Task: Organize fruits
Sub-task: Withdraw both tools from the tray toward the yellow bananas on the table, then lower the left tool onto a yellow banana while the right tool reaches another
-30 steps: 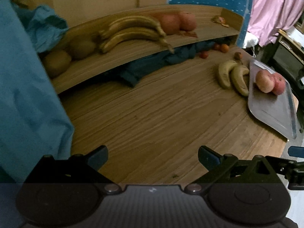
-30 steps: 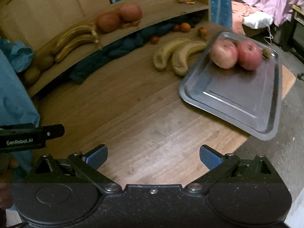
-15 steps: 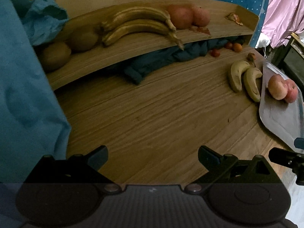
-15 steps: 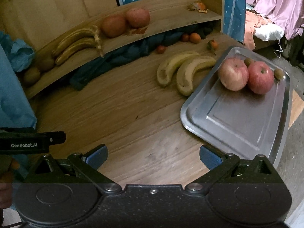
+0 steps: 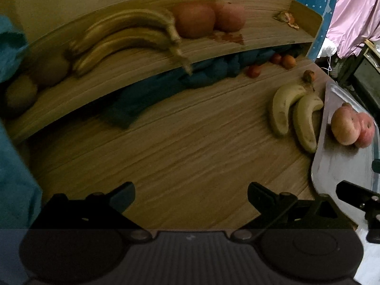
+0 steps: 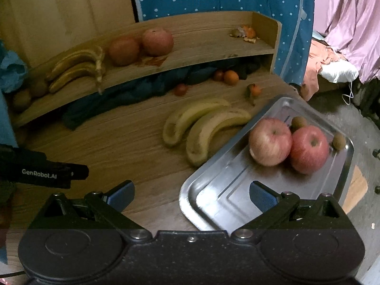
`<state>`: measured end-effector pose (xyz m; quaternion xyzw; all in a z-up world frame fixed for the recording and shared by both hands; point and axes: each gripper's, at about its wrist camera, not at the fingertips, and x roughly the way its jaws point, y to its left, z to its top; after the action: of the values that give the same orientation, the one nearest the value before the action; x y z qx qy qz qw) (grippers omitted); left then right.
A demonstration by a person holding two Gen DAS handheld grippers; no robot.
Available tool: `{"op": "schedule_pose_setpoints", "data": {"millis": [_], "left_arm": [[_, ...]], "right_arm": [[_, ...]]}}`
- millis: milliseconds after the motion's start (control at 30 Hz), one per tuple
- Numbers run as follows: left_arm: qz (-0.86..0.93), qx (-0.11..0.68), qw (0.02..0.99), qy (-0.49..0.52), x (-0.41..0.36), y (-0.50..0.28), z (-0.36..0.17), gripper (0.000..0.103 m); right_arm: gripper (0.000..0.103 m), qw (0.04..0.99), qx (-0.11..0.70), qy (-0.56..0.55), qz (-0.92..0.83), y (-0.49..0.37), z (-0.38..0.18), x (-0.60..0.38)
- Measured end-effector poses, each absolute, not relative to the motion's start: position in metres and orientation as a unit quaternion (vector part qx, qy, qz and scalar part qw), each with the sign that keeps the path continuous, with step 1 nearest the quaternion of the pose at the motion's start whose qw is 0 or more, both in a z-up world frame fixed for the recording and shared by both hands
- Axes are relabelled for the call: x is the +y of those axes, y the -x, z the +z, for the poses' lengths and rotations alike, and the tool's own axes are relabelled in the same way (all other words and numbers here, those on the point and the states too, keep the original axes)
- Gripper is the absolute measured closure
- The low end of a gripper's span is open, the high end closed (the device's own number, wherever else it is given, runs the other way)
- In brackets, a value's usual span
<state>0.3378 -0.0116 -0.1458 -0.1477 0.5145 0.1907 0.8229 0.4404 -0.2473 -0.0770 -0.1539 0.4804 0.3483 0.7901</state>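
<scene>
Both the left gripper (image 5: 191, 193) and right gripper (image 6: 192, 193) hang spread and empty. Two bananas (image 6: 201, 128) lie ahead of the right gripper, touching the tray (image 6: 213, 204); grabbing one could nudge the tray and roll its apples (image 6: 288, 146).

Dim, warm light; motion blur and fisheye bending at edges throughout.
</scene>
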Motion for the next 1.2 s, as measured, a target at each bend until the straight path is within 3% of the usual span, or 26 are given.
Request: {"op": "schedule_pose_setpoints", "data": {"millis": [733, 1200], "left_arm": [[0.211, 0.496, 0.825, 0.172, -0.03, -0.47, -0.159, 0.0], [0.2, 0.527, 0.81, 0.159, -0.039, -0.502, -0.181, 0.0]], "right_arm": [[0.001, 0.806, 0.443, 0.178, 0.35, -0.586, -0.106, -0.246], [0.001, 0.756, 0.476, 0.167, 0.416, -0.624, -0.122, -0.224]]}}
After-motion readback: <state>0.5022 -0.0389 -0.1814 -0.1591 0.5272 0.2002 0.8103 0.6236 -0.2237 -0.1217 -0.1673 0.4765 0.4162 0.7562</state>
